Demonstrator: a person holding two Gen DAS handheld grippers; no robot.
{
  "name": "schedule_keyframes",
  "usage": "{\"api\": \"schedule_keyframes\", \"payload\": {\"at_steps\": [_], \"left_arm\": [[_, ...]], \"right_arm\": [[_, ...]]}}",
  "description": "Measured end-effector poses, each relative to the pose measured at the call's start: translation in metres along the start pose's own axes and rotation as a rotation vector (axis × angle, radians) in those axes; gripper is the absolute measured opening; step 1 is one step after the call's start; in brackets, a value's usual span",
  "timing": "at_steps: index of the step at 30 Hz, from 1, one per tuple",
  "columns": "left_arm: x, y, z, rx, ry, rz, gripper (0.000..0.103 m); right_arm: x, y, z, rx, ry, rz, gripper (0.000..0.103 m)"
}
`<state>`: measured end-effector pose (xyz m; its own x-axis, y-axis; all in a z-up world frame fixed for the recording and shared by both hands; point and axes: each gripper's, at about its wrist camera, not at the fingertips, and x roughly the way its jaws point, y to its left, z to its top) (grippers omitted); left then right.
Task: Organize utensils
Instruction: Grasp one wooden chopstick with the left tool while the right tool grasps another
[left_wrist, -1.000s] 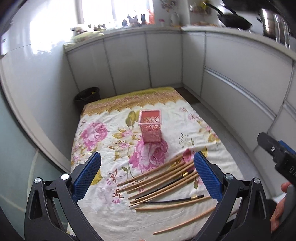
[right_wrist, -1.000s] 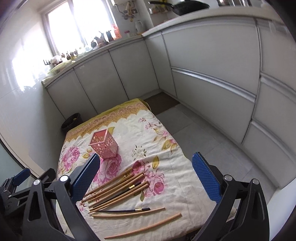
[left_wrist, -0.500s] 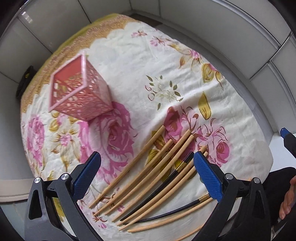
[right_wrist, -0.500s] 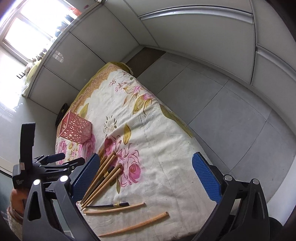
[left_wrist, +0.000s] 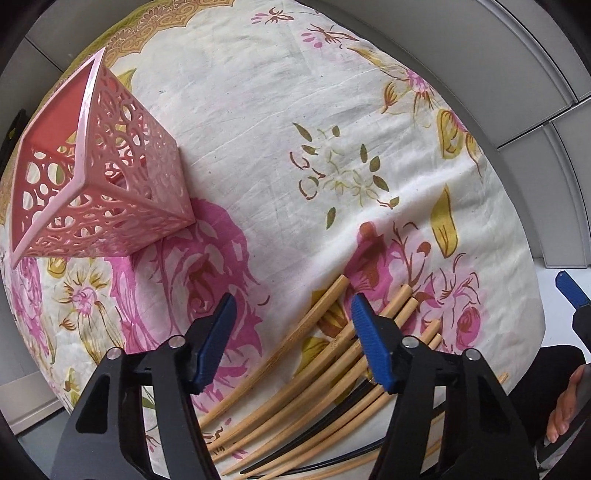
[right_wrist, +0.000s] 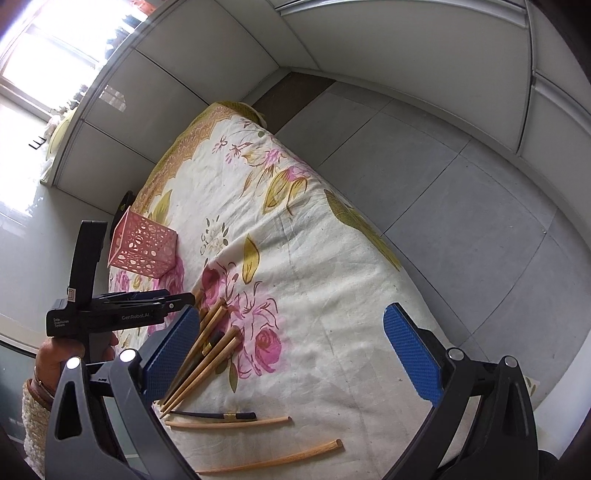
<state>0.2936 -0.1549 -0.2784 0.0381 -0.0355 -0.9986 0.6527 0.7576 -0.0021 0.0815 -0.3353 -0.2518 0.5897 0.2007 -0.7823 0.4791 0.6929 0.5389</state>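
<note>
Over the near end of the flowered cloth (left_wrist: 369, 92) the left gripper (left_wrist: 291, 339) points straight down at the fan of bamboo chopsticks (left_wrist: 332, 373); its jaws are closing, with the leftmost stick of the fan running between the blue pads and no pad yet pressing on it; the step in hand looks like the first pick-up, since every stick lies loose on the cloth. From that gripper the pink lattice holder (left_wrist: 99, 177) stands upright at about ten o'clock, well apart from the sticks, and what shows of its inside is empty. In the right wrist view the right gripper (right_wrist: 291, 354) hangs released and wide, nothing between its pads; the sticks lie at its nine o'clock. The next move calls for settling lower, pinching one stick cleanly from its touching neighbours, then carrying it to the holder's mouth.
</note>
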Motion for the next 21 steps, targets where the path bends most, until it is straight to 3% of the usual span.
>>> {"api": "schedule_keyframes", "payload": {"at_steps": [8, 12, 14, 15, 21], "left_arm": [[0.011, 0.003, 0.0, 0.048, 0.02, -0.022, 0.04], [0.019, 0.001, -0.015, 0.106, 0.004, -0.001, 0.034], [0.016, -0.003, -0.025, 0.14, -0.005, -0.002, 0.019], [0.017, -0.006, -0.029, 0.15, -0.009, 0.001, 0.016], [0.009, 0.002, -0.045, 0.101, -0.082, -0.019, 0.012]], "right_arm": [[0.005, 0.008, -0.002, -0.016, 0.012, -0.011, 0.097], [0.006, 0.01, -0.005, -0.012, 0.019, -0.015, 0.097], [0.006, 0.01, -0.006, -0.009, 0.025, -0.018, 0.097], [0.006, 0.011, -0.007, -0.006, 0.028, -0.019, 0.097], [0.003, 0.008, -0.013, 0.034, 0.063, -0.033, 0.097]]}}
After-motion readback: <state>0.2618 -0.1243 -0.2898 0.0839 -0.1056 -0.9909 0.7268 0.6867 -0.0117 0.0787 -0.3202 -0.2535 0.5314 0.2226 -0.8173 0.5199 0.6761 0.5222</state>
